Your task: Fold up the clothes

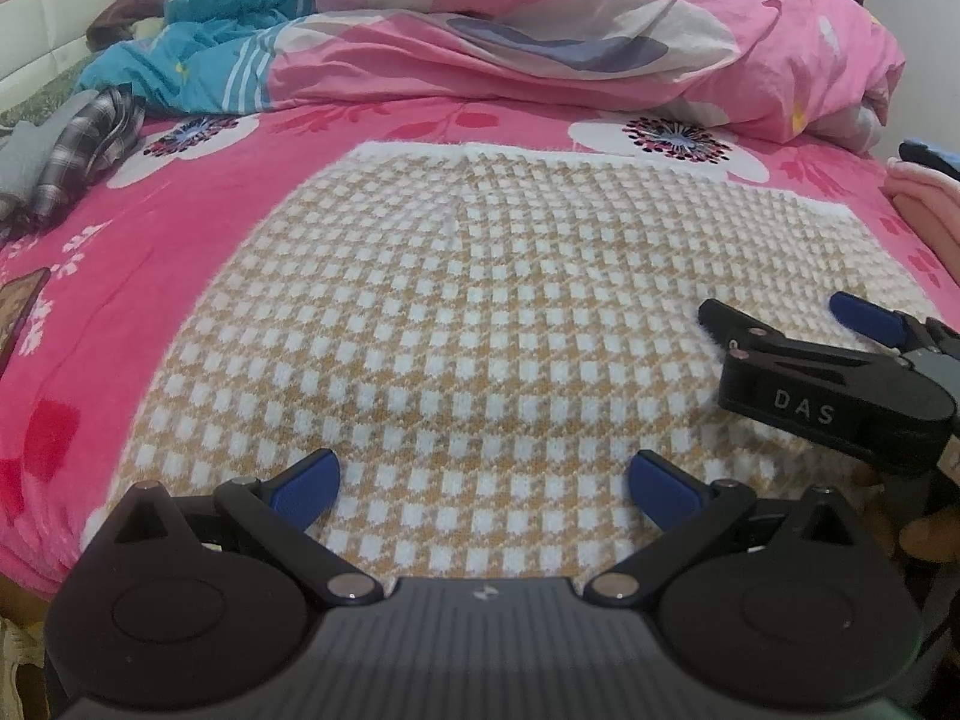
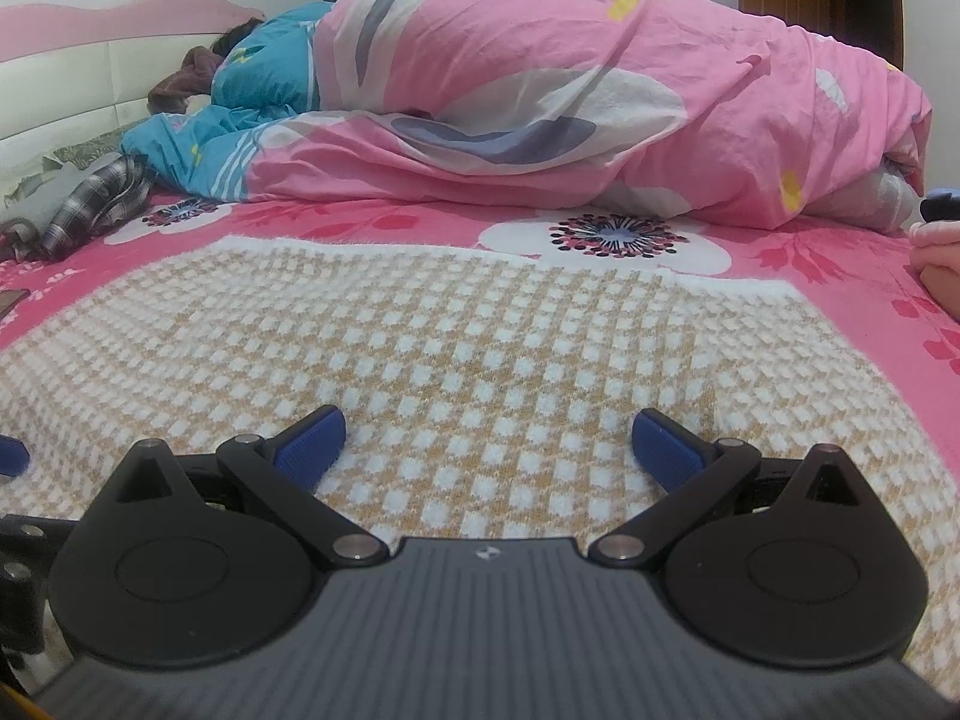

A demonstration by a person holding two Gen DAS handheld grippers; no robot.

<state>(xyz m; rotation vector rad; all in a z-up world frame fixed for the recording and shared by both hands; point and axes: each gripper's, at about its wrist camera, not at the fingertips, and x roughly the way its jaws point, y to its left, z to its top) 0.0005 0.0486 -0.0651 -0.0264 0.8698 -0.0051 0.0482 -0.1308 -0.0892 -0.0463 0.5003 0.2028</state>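
Grippers, two, gaping: left gripper (image 1: 483, 483), right gripper (image 2: 489, 441); one checked knit (image 1: 480, 312).

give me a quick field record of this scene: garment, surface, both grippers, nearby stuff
garment: checked knit, tan and white, lying flat
surface: pink floral bedsheet
left hand-held gripper: open, over the knit's near edge, holding nothing
right hand-held gripper: open, over the knit, holding nothing
behind: bunched pink duvet
left side: plaid cloth
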